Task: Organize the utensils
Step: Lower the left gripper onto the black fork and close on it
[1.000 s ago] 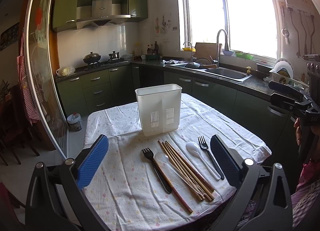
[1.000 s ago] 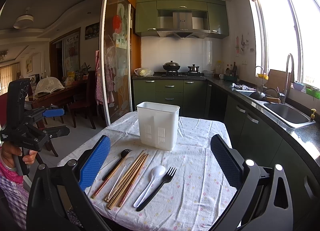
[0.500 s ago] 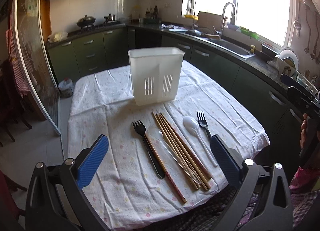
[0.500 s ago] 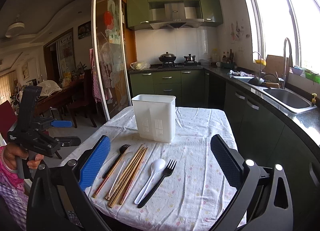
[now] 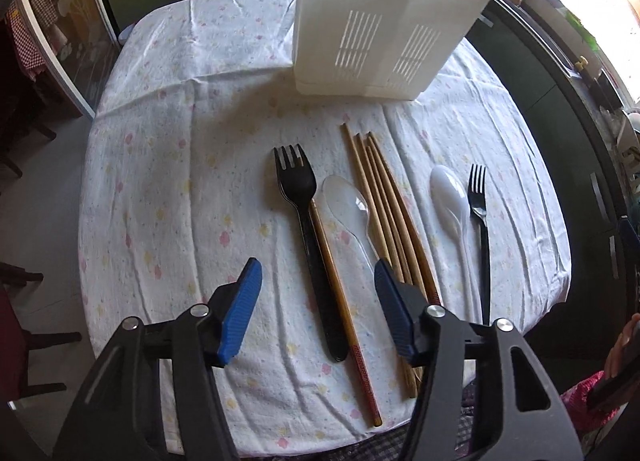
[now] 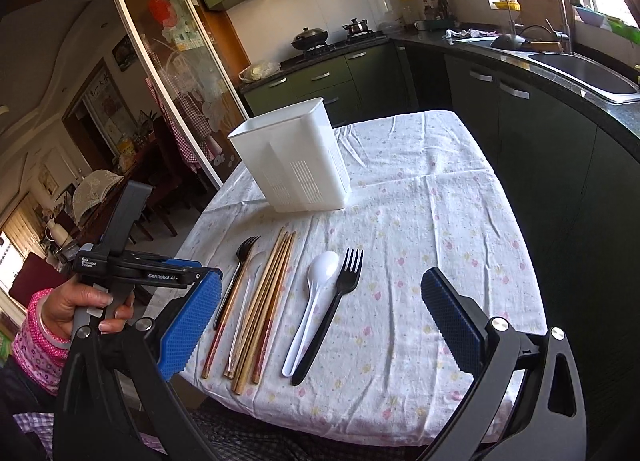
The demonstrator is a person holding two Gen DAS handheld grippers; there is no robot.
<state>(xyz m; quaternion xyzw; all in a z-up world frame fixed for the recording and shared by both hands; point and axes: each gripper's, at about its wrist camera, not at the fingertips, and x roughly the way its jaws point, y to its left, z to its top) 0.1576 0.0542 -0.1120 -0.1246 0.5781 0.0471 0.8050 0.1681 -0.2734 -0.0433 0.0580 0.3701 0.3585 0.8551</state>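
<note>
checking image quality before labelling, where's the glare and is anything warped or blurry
Left wrist view: window blown out at the top right, white utensil holder bulged by the fisheye, forks and chopsticks sharp. Right wrist view: window glare at the top right, table curved, cutlery crisp.

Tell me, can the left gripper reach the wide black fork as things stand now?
Probably yes. The left gripper is open, its jaws just narrowed, straddling the wide black fork and a chopstick touching its handle; that chopstick may get pinched too.

- Green base cabinets [image 6: 320,81] line the walls under a dark countertop [image 6: 568,73].
- Steel sink [image 6: 588,73] below bright window.
- Glass sliding door [image 6: 176,73] at left.
</note>
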